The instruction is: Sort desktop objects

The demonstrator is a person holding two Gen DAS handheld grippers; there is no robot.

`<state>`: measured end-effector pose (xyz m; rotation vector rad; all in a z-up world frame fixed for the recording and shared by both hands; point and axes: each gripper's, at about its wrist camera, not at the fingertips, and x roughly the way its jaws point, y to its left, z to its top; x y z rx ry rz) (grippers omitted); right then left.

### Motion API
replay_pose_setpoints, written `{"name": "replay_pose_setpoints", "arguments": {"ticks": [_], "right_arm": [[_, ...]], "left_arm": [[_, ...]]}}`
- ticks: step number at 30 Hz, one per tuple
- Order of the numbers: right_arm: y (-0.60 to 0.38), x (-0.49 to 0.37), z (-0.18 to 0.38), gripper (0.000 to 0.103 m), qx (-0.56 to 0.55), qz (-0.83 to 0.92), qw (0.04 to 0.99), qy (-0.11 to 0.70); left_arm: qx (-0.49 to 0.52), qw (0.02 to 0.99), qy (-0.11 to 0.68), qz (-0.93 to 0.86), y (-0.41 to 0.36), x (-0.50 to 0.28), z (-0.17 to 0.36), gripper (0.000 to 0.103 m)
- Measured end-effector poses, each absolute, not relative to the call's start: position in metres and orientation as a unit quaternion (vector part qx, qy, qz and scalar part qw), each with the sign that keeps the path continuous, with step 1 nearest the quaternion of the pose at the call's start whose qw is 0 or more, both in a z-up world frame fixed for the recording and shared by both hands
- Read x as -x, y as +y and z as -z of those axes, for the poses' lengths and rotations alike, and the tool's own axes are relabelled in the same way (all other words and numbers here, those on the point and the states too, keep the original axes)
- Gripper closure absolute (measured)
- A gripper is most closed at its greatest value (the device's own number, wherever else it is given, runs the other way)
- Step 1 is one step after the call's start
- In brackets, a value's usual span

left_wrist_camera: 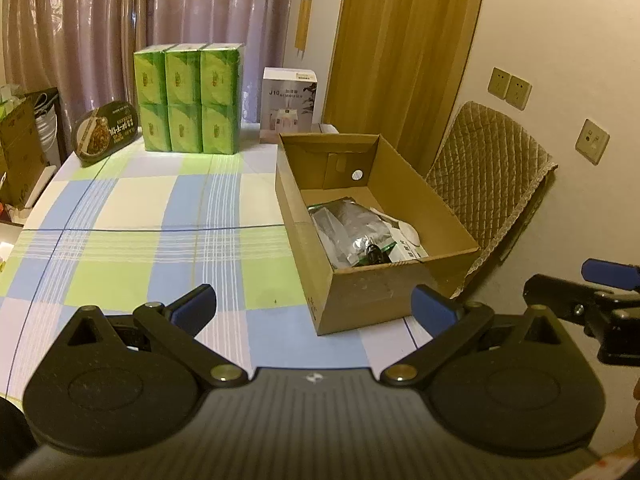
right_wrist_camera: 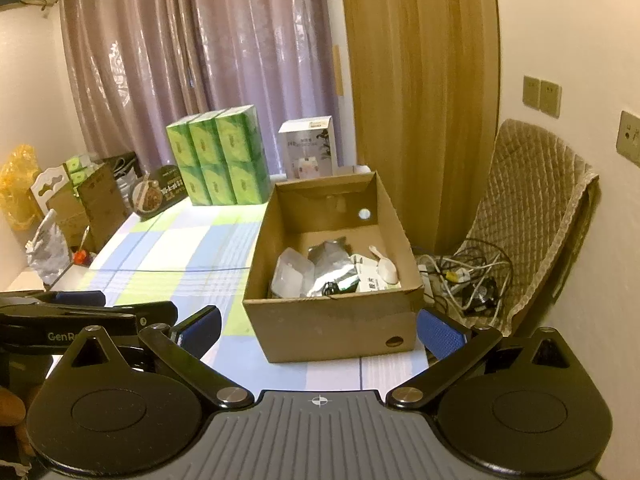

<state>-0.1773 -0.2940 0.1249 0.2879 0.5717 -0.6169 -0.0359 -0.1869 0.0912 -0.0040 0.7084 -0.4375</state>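
A table covered by a checked cloth [left_wrist_camera: 132, 216] of blue, green and white squares stands before mauve curtains [right_wrist_camera: 192, 60] and a wooden door [left_wrist_camera: 404, 48]. Left gripper [left_wrist_camera: 314, 308]: jaws wide apart and holding nothing, poised above the cloth, with the open cardboard box [left_wrist_camera: 384, 300] directly ahead and slightly right of its blue pads. Right gripper [right_wrist_camera: 320, 330]: jaws likewise spread and holding nothing, the near wall of the same box [right_wrist_camera: 332, 328] lying between and just beyond its pads. The box is brown corrugated card, its flaps folded inward, with a round hole in the far wall; within it lie a crumpled silver foil pouch [right_wrist_camera: 332, 268], a clear plastic container [right_wrist_camera: 290, 276] and a white packet with a white spoon [right_wrist_camera: 386, 266]. At the far table edge: a stack of green cartons [left_wrist_camera: 188, 100], an oval black food tray [left_wrist_camera: 106, 132] propped upright, a white humidifier box [left_wrist_camera: 289, 104]. A quilted chair [right_wrist_camera: 532, 208] beside the table bears tangled cables [right_wrist_camera: 464, 276]
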Motion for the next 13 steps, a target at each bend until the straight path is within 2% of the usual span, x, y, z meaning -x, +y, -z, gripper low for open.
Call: {"name": "replay_pose_setpoints", "arguments": {"ticks": [13], "right_arm": [[-0.298, 0.181, -0.112, 0.002, -0.143, 0.301, 0.897, 0.29]], "left_arm": [[-0.01, 0.919, 0.327, 0.222, -0.196, 0.038, -0.09, 0.001]]}}
